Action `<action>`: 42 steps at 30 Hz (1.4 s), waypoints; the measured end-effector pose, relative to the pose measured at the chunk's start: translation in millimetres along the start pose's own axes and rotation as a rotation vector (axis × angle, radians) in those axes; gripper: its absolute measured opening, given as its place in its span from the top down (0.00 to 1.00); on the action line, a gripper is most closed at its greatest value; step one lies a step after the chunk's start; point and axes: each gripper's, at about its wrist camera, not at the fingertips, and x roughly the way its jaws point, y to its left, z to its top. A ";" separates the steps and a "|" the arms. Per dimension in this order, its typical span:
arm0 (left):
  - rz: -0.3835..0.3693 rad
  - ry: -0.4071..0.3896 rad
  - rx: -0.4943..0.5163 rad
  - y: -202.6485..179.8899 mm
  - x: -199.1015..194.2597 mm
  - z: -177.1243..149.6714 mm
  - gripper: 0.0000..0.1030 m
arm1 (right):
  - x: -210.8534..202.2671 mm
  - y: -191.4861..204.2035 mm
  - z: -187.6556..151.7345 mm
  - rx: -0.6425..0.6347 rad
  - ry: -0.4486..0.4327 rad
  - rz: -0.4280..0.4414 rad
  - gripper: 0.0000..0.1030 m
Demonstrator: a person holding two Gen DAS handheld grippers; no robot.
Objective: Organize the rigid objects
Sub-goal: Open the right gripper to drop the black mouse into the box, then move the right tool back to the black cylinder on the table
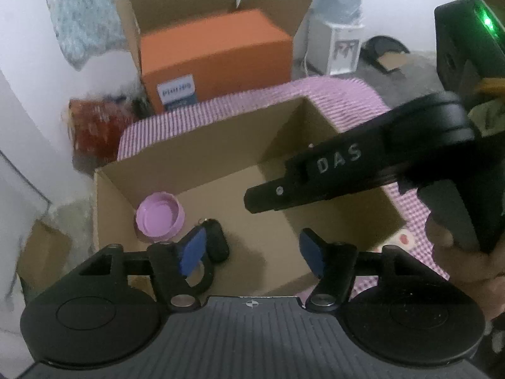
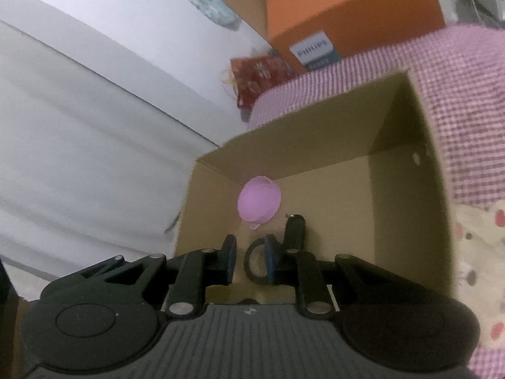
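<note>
An open cardboard box [image 1: 205, 151] [image 2: 300, 145] stands on a pink checked cloth [image 1: 347, 94]. On its floor lie a pink round lid [image 1: 159, 218] [image 2: 259, 202], a black key fob [image 1: 217, 243] [image 2: 295, 230] and a black ring [image 1: 197, 282] [image 2: 251, 263]. My left gripper [image 1: 252, 254] hangs over the box's near side, open, its blue pads wide apart with only the box floor between them. My right gripper [image 2: 251, 257] [image 1: 255, 200] also hovers over the box. Its pads stand a narrow gap apart and hold nothing; the ring lies below, partly hidden by one finger.
Behind the box, an orange carton [image 1: 214, 57] sits inside a larger open cardboard box. A red packet [image 1: 94, 126] lies at the cloth's far left edge. A white wall runs along the left. A hand [image 1: 467, 259] holds the right gripper. A white appliance [image 1: 342, 50] stands at the back right.
</note>
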 end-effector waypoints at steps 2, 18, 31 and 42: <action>0.004 -0.042 0.029 -9.4 -16.2 -6.5 0.29 | -17.1 4.0 -9.6 -0.010 -0.029 0.018 0.72; -0.037 -0.185 0.029 -48.5 -72.3 -92.5 0.05 | -87.2 -18.1 -136.0 0.022 -0.161 0.004 0.47; -0.032 -0.137 0.011 -81.0 9.7 -156.8 0.06 | -68.4 -68.7 -192.6 0.062 -0.157 -0.184 0.47; -0.076 -0.099 0.021 -88.9 51.9 -166.1 0.39 | -40.4 -87.1 -176.9 0.071 -0.138 -0.246 0.57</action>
